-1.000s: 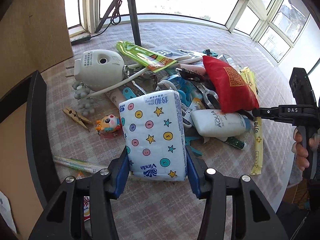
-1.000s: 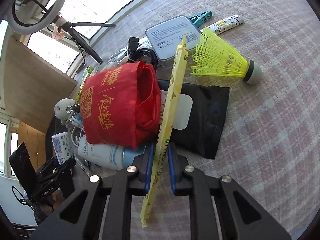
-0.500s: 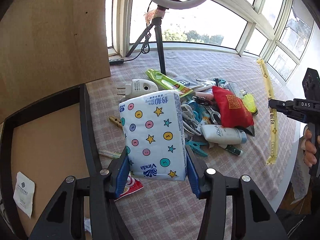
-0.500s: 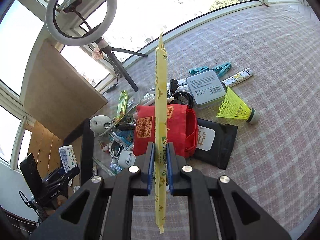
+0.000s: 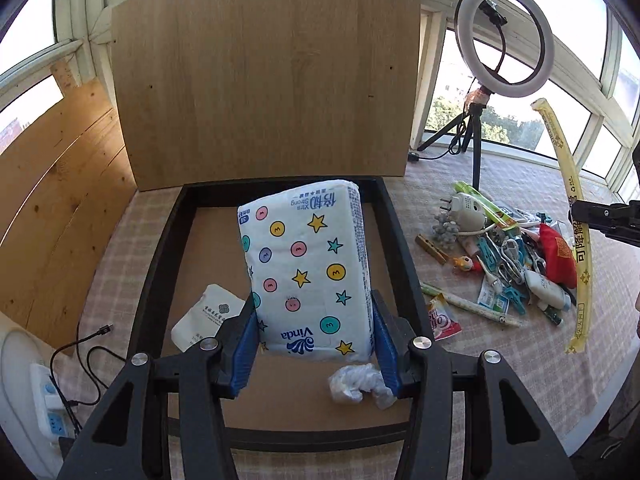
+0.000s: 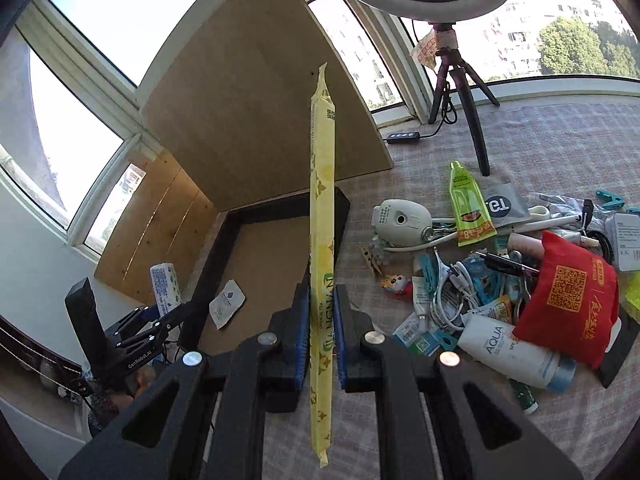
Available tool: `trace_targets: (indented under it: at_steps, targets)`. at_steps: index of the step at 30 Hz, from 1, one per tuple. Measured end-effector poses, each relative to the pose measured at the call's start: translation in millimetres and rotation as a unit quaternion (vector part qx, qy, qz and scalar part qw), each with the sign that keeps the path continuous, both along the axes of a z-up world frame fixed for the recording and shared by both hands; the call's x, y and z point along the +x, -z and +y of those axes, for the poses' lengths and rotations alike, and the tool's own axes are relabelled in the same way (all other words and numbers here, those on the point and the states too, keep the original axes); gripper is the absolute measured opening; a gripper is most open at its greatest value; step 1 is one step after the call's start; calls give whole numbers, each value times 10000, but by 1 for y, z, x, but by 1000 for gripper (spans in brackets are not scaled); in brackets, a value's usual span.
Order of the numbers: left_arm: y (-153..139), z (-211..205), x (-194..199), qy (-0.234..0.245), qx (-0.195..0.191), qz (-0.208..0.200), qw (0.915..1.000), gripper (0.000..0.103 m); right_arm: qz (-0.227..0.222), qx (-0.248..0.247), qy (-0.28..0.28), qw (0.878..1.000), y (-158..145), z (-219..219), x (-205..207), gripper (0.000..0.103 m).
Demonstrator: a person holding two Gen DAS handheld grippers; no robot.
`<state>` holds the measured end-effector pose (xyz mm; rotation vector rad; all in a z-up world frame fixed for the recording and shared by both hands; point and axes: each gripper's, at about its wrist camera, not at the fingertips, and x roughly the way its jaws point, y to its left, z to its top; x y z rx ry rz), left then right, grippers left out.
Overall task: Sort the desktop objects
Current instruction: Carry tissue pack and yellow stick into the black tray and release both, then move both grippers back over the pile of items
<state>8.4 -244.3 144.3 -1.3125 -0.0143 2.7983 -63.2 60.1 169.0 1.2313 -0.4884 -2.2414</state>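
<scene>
My left gripper (image 5: pixel 313 305) is shut on a white Vinda tissue pack (image 5: pixel 304 256) with coloured dots and stars. It holds the pack upright in the air over a black-framed tray (image 5: pixel 400 248) with a brown floor. My right gripper (image 6: pixel 322 296) is shut on a long yellow sachet strip (image 6: pixel 322 200) that stands upright, clear of the table. In the left wrist view the right gripper (image 5: pixel 576 216) and its yellow strip (image 5: pixel 582 264) hang above the pile. The right wrist view shows the left gripper (image 6: pixel 168 312) with the tissue pack (image 6: pixel 164 284) at the tray's (image 6: pixel 280 206) near left.
A white sachet (image 5: pixel 214 316) and crumpled clear plastic (image 5: pixel 356 382) lie in the tray. The pile on the checked cloth holds a red bag (image 6: pixel 568 300), a white AQUA bottle (image 6: pixel 508 350), a green tube (image 6: pixel 464 204) and a white plug (image 6: pixel 400 220). A wooden board (image 5: pixel 264 76) stands behind the tray, a ring light tripod (image 6: pixel 468 92) behind the pile.
Both grippers rose from the pile and swung left toward the tray. The tissue pack now hangs over the tray. The yellow strip came off the pile and turned upright.
</scene>
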Motion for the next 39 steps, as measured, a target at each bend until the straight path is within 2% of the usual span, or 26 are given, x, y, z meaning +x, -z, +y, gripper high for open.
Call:
trace_targets:
  at_steps: [4,9,15,23,24,25,26,27,31,39]
  targets:
    - [5,-28,6,-354,31,4,9994,48,-9,127,-603,9981,4,-70,-12,12]
    - [10,-46,6,-595,-2,24,9982,48,-18,365,-1014,9942,12,-127,-27,12]
    - [12,-50,-1,-619,45,30,9981,48,-45,542,-1187,9914,21,-159,-38,12]
    - [12,-46,-15,-643,-54,0,9979,51,87,713,-1369,9880,24,-176,-46,12]
    - [13,-46,-17,-714,-107,-28,9974,55,74,777,-1390,9872,25,-179,-47,23]
    - [14,-46,-19,-787,-159,-56,9968,58,64,892,-1344,9869,26,-180,-48,47]
    - [13,-47,-19,-889,-178,-48,9959,61,119,918,-1247,9879,25,-178,-48,58]
    - [12,-48,-19,-917,-137,-25,9957,63,204,897,-1137,9892,24,-174,-47,64]
    - [8,-51,-16,-988,-74,49,9951,63,289,906,-1000,9904,20,-161,-49,64]
    - [4,-38,-12,-781,-119,64,9969,63,459,1081,-678,9908,14,-115,-47,64]
